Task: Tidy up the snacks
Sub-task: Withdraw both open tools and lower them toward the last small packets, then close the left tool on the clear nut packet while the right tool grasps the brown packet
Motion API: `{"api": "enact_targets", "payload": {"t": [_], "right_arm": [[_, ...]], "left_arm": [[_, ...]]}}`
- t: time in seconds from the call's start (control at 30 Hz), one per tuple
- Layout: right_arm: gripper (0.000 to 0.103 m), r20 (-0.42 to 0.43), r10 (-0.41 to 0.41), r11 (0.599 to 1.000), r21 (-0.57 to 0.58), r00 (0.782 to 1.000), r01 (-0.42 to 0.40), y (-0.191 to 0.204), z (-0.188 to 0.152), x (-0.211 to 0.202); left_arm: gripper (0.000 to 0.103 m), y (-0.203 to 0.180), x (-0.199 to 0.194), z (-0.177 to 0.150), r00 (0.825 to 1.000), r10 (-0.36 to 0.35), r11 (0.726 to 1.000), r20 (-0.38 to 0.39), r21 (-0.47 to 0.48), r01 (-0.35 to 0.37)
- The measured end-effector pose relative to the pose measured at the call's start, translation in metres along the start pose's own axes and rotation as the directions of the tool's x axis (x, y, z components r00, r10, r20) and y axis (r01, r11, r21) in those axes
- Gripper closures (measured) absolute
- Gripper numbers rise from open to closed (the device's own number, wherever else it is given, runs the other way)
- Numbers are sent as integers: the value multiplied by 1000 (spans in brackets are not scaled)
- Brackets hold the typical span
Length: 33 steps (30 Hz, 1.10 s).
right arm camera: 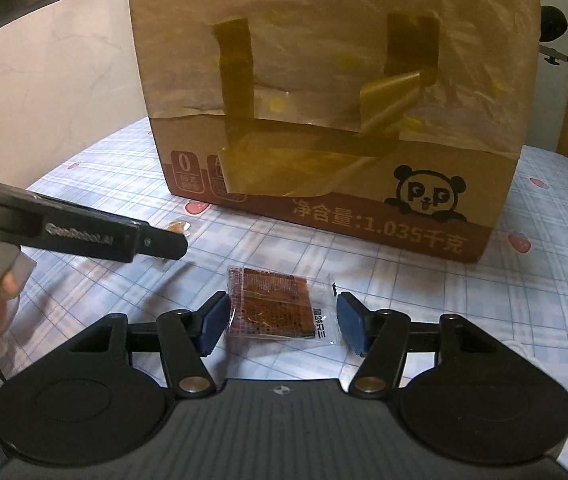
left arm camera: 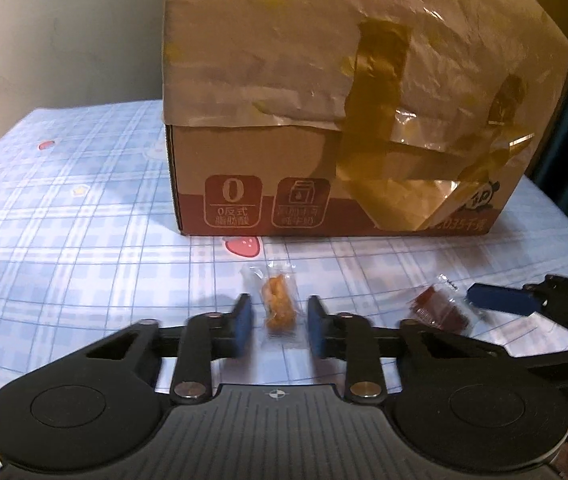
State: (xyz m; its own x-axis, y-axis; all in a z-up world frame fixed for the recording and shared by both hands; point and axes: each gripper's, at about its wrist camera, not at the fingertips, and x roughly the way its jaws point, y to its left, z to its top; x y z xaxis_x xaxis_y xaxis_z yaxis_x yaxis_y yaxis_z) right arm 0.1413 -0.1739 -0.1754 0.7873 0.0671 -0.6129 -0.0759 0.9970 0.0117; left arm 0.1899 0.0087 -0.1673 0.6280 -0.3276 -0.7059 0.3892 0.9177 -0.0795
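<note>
I am holding my left gripper low over a blue checked cloth, its two blue-padded fingers standing apart on either side of a small clear-wrapped orange snack. The pads are not touching the wrapper; the snack is lying flat on the cloth between them.

I am holding my right gripper just as low, to the right of the left one. Its jaws are standing wide apart around a flat, dark red snack packet, which is resting on the cloth. The left pad is sitting just beside the packet's edge; the right pad is standing a little clear of the wrapper's end.

A large cardboard box is standing upright on the cloth directly ahead of both grippers, beyond the snacks. Crumpled brown paper and strips of yellowish tape are covering its upper part, and a panda drawing is showing near its lower right corner. A pale wall is rising behind the table on the left.
</note>
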Motion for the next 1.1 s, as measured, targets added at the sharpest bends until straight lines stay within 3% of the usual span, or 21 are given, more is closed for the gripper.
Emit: {"api": "enact_targets", "payload": {"t": [0.13, 0.37, 0.47, 0.6, 0.63, 0.67, 0.7, 0.87, 0.97, 1.0, 1.03, 1.1], "right_arm": [[34, -4, -9, 1000, 16, 1000, 9, -3, -2, 1], [31, -2, -23, 999, -27, 1000, 23, 2, -4, 4], [34, 3, -21, 999, -33, 1000, 21, 2, -5, 3], [49, 32, 9, 1000, -26, 999, -8, 3, -4, -4], [78, 35, 16, 999, -29, 999, -15, 4, -3, -5], [98, 27, 10, 999, -33, 1000, -9, 5, -3, -4], [101, 29, 6, 999, -34, 1000, -5, 6, -3, -5], [101, 49, 5, 1000, -13, 999, -4, 5, -1, -10], [98, 65, -45, 999, -20, 997, 46, 4, 0, -14], [88, 62, -63, 998, -20, 996, 64, 1, 2, -15], [72, 55, -70, 997, -16, 996, 71, -3, 4, -15], [61, 52, -75, 997, -10, 996, 76, -13, 7, -17]], "left_arm": [[76, 4, -5, -2, 1000, -9, 1000, 11, -11, 9], [77, 12, -28, -5, 997, -19, 994, 70, -109, 26], [77, 16, -40, -9, 995, -15, 988, 97, -153, 30], [77, 17, -47, -13, 994, -7, 986, 112, -165, 26], [77, 17, -48, -13, 993, -7, 985, 115, -168, 26], [77, 17, -49, -13, 993, -7, 985, 118, -170, 27], [76, 18, -50, -14, 993, -8, 985, 121, -170, 29], [76, 16, -52, -16, 992, -19, 986, 122, -161, 39], [76, 15, -51, -18, 993, -28, 988, 119, -150, 46], [76, 15, -52, -18, 993, -30, 988, 118, -146, 47], [76, 14, -51, -18, 993, -32, 988, 117, -146, 49], [76, 15, -51, -18, 992, -36, 987, 122, -149, 55]]}}
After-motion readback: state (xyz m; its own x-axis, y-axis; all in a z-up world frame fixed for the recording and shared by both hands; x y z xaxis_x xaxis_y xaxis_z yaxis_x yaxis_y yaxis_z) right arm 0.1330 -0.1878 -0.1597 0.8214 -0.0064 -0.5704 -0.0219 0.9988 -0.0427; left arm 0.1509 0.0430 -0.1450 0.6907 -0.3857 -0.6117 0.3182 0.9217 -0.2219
